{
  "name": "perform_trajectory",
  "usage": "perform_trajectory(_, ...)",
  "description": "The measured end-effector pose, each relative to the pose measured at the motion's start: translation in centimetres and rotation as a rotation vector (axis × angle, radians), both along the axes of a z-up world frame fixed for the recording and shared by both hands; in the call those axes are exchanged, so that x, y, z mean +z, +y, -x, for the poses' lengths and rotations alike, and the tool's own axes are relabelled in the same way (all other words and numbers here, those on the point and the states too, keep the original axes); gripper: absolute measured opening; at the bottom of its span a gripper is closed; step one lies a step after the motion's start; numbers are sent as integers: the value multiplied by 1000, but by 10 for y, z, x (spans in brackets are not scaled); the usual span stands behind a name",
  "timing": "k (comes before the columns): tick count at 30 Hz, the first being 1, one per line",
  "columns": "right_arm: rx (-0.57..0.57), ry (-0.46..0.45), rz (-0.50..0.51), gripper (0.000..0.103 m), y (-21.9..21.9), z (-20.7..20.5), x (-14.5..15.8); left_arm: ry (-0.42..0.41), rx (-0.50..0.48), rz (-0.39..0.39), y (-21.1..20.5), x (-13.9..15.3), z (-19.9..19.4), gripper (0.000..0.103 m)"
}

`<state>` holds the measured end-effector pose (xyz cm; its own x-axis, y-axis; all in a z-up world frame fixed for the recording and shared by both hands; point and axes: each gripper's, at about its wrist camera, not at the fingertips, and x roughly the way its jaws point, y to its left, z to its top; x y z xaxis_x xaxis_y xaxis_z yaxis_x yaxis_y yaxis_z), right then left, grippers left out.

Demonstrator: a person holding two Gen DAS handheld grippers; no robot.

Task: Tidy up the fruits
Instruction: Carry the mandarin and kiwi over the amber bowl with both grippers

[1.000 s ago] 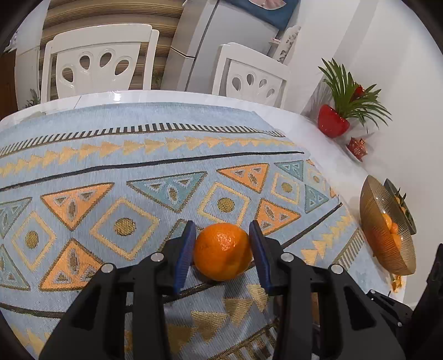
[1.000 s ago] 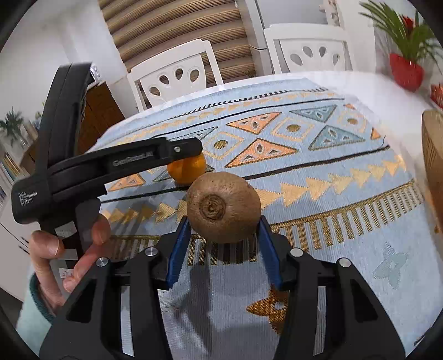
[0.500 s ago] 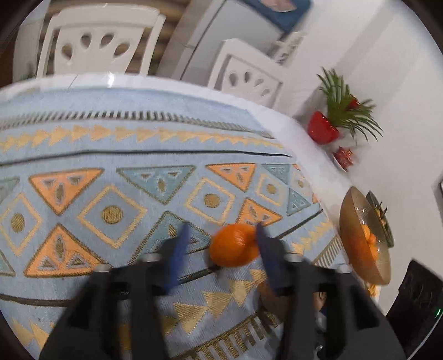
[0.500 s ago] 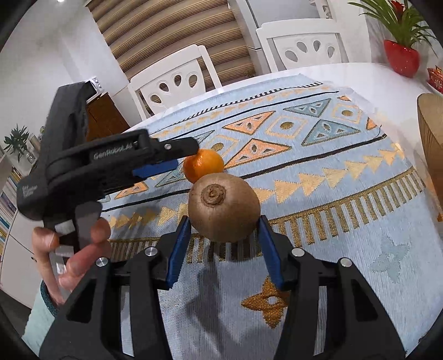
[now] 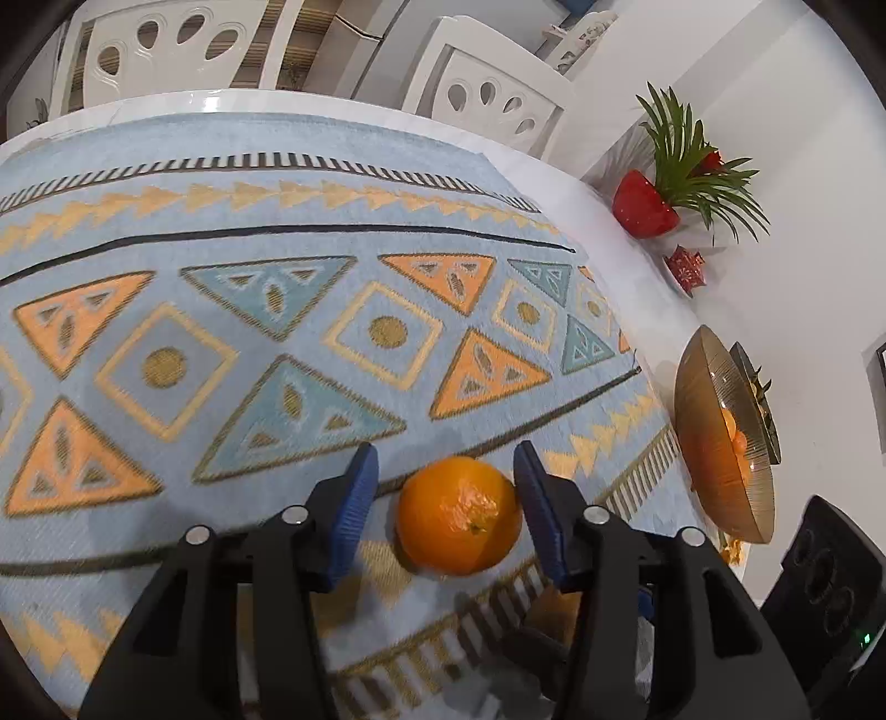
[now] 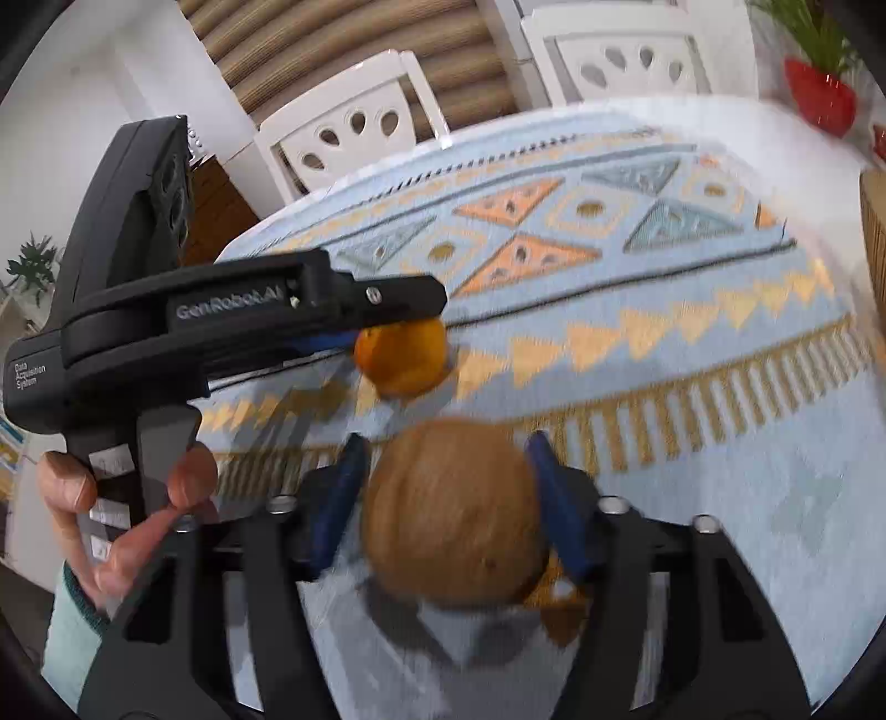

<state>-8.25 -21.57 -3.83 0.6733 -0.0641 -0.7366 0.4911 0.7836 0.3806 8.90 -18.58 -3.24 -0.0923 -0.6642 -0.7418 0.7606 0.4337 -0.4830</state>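
An orange (image 5: 459,515) sits low between the blue fingers of my left gripper (image 5: 446,451). It lies against the right finger, with a gap on the left, and the jaws stand open. The right wrist view shows the same orange (image 6: 401,357) under the tip of the left gripper (image 6: 387,324), just above or on the patterned cloth (image 6: 637,332). My right gripper (image 6: 446,443) is shut on a brown kiwi (image 6: 451,515), blurred and close to the camera. A gold bowl (image 5: 714,443) holding orange fruit stands at the table's right edge.
A darker bowl (image 5: 756,399) stands behind the gold one. A red pot with a plant (image 5: 645,205) and a small red ornament (image 5: 686,266) stand by the wall. White chairs (image 5: 149,50) line the far side. A hand (image 6: 111,498) holds the left gripper's handle.
The left gripper's fingers have spread and the orange now rests against the right finger only. Both grippers have swung right toward the bowl; the kiwi stays clamped.
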Motion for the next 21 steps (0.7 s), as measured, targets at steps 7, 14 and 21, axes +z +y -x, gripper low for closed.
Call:
perform_trajectory(7,-7,-7,40,56,13,16,4,-184,-4,-89,-6,2,35,54)
perform_trajectory(14,-43,-74,48,55,15,43,15,-296,70,-104,8,19,58,42)
perform_trajectory(21,-215,-184,54,55,-27,123,56,-320,36,14,-10,73,104,42)
